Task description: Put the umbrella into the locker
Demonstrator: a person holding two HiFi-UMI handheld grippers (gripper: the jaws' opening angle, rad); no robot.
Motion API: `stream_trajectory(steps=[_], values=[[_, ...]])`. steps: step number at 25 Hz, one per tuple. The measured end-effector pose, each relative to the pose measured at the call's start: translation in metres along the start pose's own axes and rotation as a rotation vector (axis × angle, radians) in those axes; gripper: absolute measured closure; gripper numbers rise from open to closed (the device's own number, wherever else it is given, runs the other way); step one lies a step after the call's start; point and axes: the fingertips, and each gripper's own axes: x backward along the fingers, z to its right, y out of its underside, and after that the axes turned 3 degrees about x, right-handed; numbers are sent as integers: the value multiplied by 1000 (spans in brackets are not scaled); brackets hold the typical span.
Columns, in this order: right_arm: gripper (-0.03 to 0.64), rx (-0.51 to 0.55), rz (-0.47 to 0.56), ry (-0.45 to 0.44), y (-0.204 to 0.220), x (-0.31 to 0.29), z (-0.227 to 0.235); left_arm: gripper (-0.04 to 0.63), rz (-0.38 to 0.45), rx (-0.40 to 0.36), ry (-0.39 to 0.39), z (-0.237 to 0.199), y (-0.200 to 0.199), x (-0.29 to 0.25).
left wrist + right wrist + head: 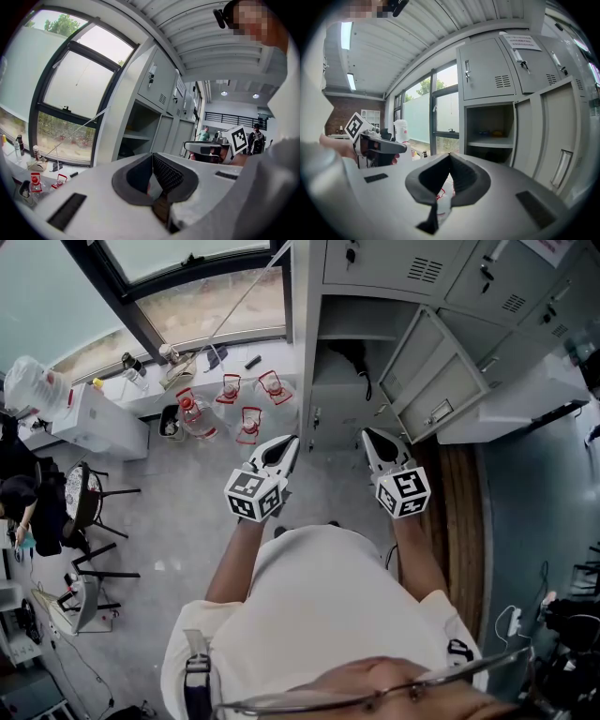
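Observation:
The grey locker's open compartment point(339, 390) faces me, its door point(433, 379) swung out to the right. A dark bundle that looks like the folded umbrella point(352, 356) lies inside under the shelf; it also shows dimly as the dark bundle point(125, 151) in the left gripper view and as the dark bundle point(495, 157) in the right gripper view. My left gripper point(288, 442) and right gripper point(367, 435) are held side by side in front of the locker, apart from it. Both are shut with nothing between the jaws, as the left gripper point(153, 155) and the right gripper point(450, 155) show close up.
Several water bottles with red handles point(232, 411) stand on the floor at the left below the window. A white cabinet point(98, 423) and black chairs point(86, 507) are further left. Closed lockers point(506, 287) run to the right. Small items point(499, 133) sit on the locker shelf.

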Motion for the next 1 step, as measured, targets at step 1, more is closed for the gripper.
stream_trajectory(steps=[1], values=[[611,1,1,1,0,0,1,589,1,1,0,0,0,0]])
